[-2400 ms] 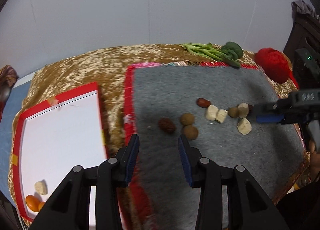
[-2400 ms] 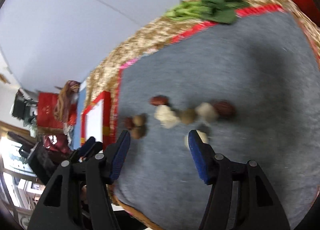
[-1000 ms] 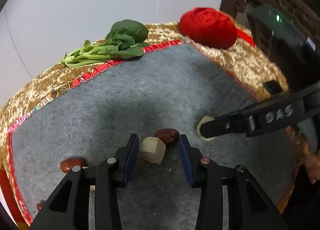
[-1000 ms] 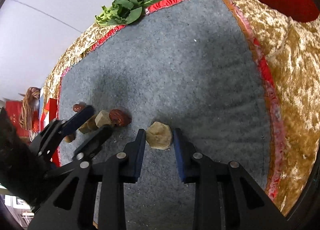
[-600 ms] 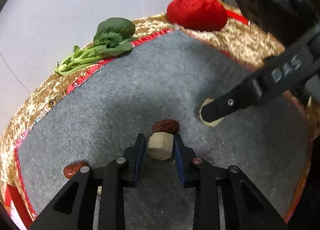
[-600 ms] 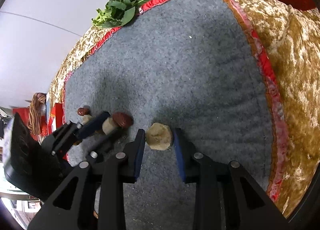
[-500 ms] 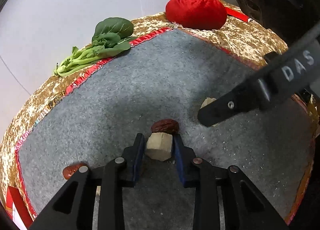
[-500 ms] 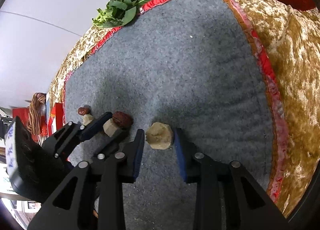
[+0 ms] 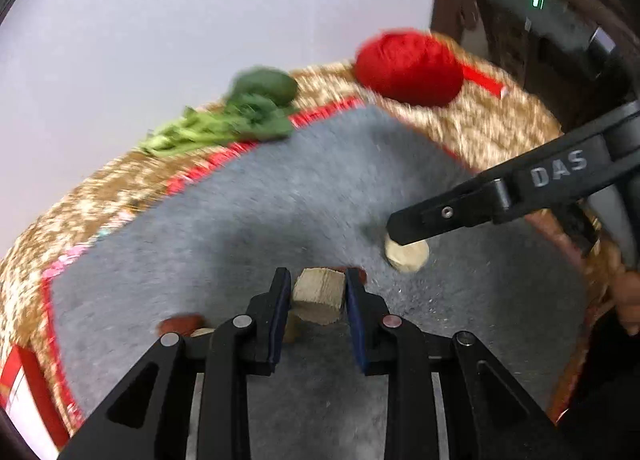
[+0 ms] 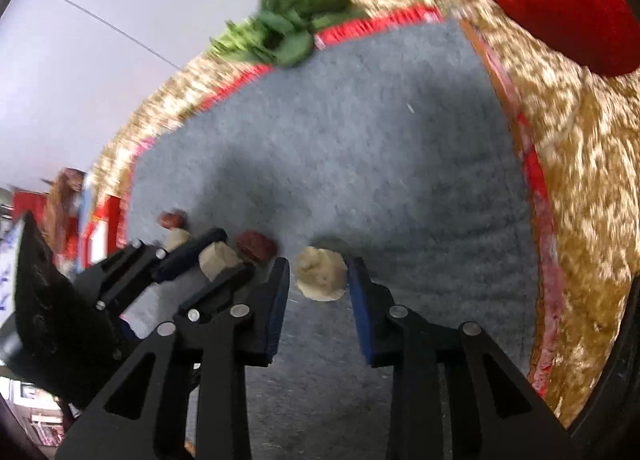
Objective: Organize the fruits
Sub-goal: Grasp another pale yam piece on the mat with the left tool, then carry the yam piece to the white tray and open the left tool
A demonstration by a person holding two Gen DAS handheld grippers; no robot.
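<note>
Blue pads of the left gripper have just been closing and now press on both flat sides of a pale chunk, which sits squarely between them near the tips, just above the grey mat. The chunk looks like cut fruit. I judge it light, soft enough to dent or shear under a hard squeeze, and possibly slick on its cut faces. The flat opposite faces are the right place to hold it, with a gentle grip and no twist.

The right gripper straddles a rounder pale piece that lies on the mat. Its jaws have also just been closing. One pad looks to be at the piece's edge and a sliver of mat shows beside the other, so they stand slightly apart and do not yet grip. The rounded sides give less to bear on, so I would take it across its widest part.

A red-brown date lies just beside the left gripper's chunk, with more small fruits further along the mat. Greens lie at the mat's far edge, a red cushion on the gold cloth, and a red-rimmed tray at the left.
</note>
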